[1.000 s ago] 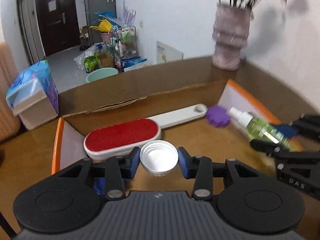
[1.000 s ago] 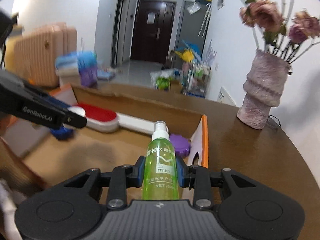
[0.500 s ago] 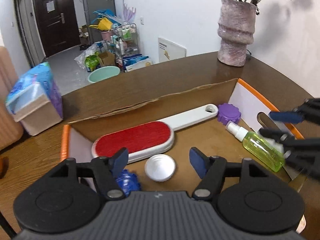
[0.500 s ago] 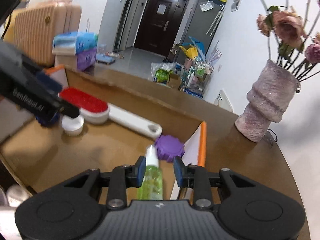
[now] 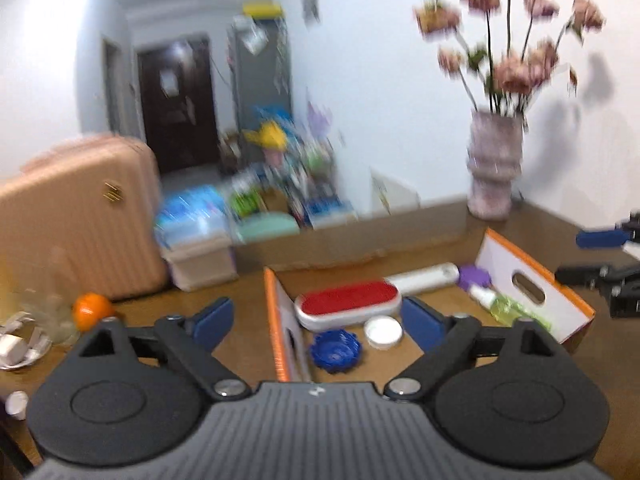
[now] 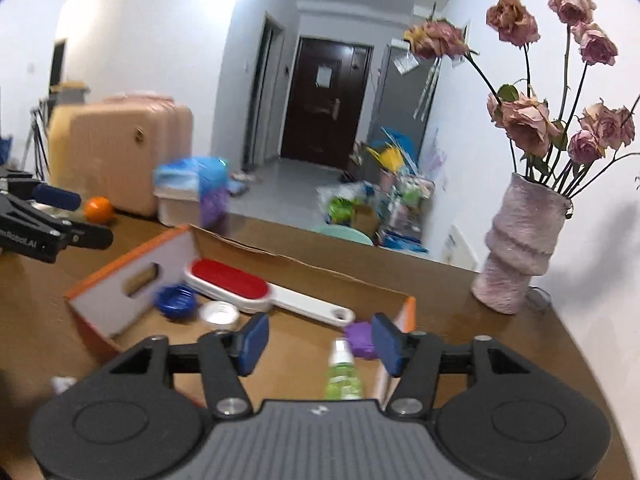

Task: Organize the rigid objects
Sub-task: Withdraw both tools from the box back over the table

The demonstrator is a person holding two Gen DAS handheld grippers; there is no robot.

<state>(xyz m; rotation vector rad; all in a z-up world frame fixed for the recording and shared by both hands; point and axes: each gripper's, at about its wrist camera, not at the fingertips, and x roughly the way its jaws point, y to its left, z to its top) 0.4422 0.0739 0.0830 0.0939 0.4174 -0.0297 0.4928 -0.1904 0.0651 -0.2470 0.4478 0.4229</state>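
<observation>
An open cardboard box with orange edges holds a red lint brush, a white lid, a blue cap, a purple cap and a green spray bottle. My left gripper hangs above the box's left end, its jaws opening wide, nothing between them. My right gripper hovers above the bottle, jaws opening, pads clear of it.
A grey vase of dried roses stands on the brown table at the back right. An orange, a glass and crumpled paper lie left of the box. A pink suitcase stands beyond.
My left gripper let go of the white lid into the box, opened wide and drew back up and left. My right gripper released the spray bottle in the box and rose.
</observation>
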